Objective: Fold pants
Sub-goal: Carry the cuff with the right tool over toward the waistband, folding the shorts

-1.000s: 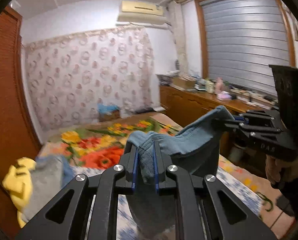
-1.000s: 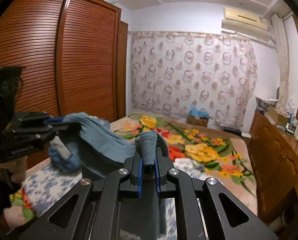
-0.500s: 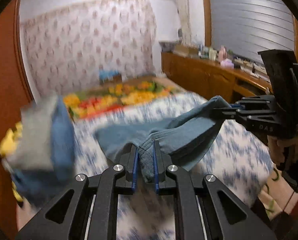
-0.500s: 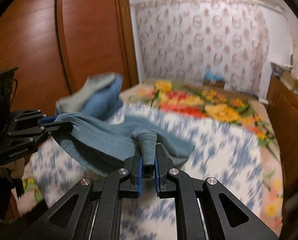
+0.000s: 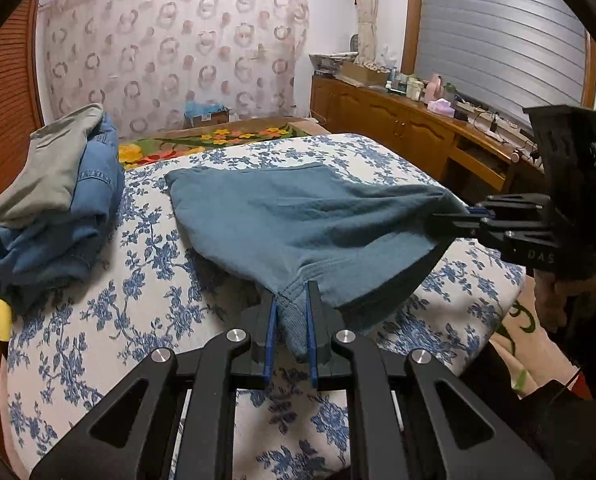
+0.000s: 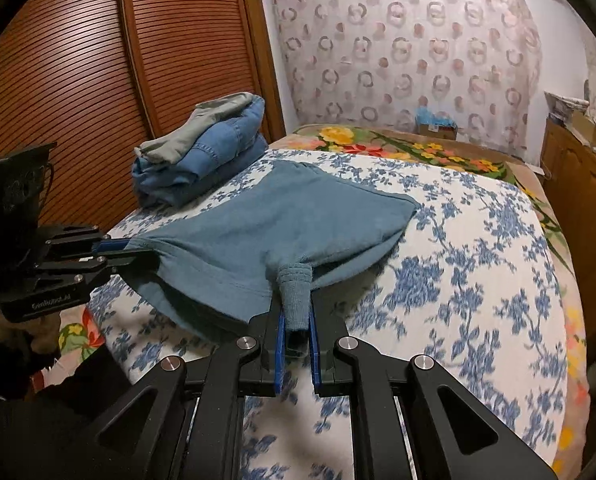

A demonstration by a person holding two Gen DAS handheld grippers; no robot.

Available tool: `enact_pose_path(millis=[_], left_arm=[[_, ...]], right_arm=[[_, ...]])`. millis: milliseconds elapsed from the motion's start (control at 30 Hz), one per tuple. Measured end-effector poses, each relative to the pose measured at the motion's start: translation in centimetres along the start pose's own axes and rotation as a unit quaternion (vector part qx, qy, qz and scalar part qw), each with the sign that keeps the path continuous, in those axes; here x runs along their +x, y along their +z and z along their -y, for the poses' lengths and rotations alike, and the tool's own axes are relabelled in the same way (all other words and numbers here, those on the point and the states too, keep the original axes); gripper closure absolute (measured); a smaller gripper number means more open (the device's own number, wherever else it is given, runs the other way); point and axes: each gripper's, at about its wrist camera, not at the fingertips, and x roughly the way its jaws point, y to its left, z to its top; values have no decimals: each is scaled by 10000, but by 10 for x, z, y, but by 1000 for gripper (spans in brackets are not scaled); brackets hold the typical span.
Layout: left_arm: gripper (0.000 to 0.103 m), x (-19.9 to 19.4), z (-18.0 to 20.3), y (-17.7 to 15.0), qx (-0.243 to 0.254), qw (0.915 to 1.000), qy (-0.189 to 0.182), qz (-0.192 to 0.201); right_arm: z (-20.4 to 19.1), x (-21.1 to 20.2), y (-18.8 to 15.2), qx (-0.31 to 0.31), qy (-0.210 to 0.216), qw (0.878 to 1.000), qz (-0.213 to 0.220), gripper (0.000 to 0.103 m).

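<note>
Far left on the bed: a stack of clothes, well apart from your work. Your left gripper pinches one near corner of the pants; your right gripper pinches the other. Far end lies flat on the bed, near edge lifted. Laying-out step, likely waistband in hand, though hard to tell. Next: lower, smooth, release, then fold.

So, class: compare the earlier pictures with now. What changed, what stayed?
The teal pants came down from mid-air and now lie spread on the floral bedsheet. Both the left gripper and right gripper stayed shut on their corners. The folded clothes pile is unchanged.
</note>
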Motion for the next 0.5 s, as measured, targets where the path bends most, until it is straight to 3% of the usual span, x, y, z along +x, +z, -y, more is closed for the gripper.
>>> enact_pose_path(millis=[500], left_arm=[[90,-25,13,-10,55,9998,-167,120]], right_arm=[[-8,-25,-33,195,125,9997,72,93]])
